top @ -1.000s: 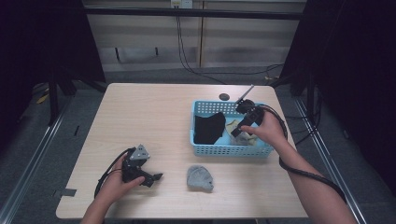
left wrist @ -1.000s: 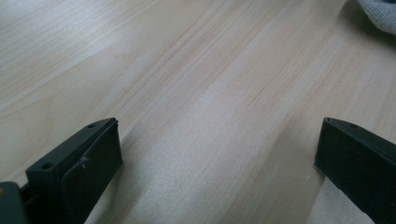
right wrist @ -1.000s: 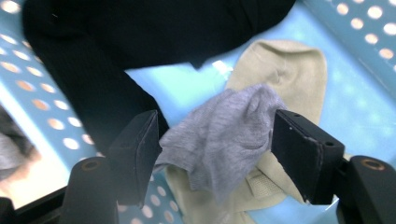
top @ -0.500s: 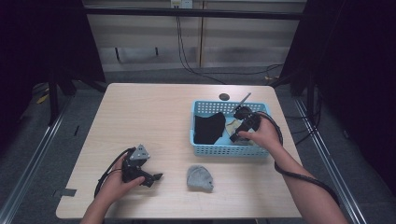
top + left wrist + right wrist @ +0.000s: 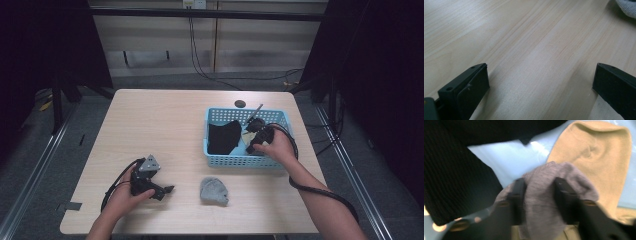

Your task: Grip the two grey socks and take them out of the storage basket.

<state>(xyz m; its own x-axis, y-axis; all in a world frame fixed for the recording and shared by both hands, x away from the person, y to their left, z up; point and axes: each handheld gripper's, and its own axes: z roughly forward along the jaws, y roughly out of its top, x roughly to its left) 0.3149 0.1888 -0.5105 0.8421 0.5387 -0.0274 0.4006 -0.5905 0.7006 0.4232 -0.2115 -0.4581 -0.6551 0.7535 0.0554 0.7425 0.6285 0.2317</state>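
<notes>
Setting: pale wooden table [image 5: 165,125] on a grey floor, dark curtains at both sides, cables trailing along the back wall.
Basket: blue mesh basket [image 5: 248,161] at the table's right, holding a black cloth [image 5: 223,137] and a beige sock [image 5: 599,155].
Right gripper [image 5: 539,195]: inside the basket, jaws clamped on a bunched grey sock [image 5: 544,202].
Left gripper [image 5: 148,181]: resting low over bare wood at front left, jaws spread wide, nothing between them.
Loose item: another grey sock [image 5: 214,190] lies on the table in front of the basket.
Risk: the pinch takes only a fold, so I judge the fabric could slip free on lifting, or drag the beige sock along.
View difference: the right gripper view reveals the grasp and both socks; the high view places everything on the table.
</notes>
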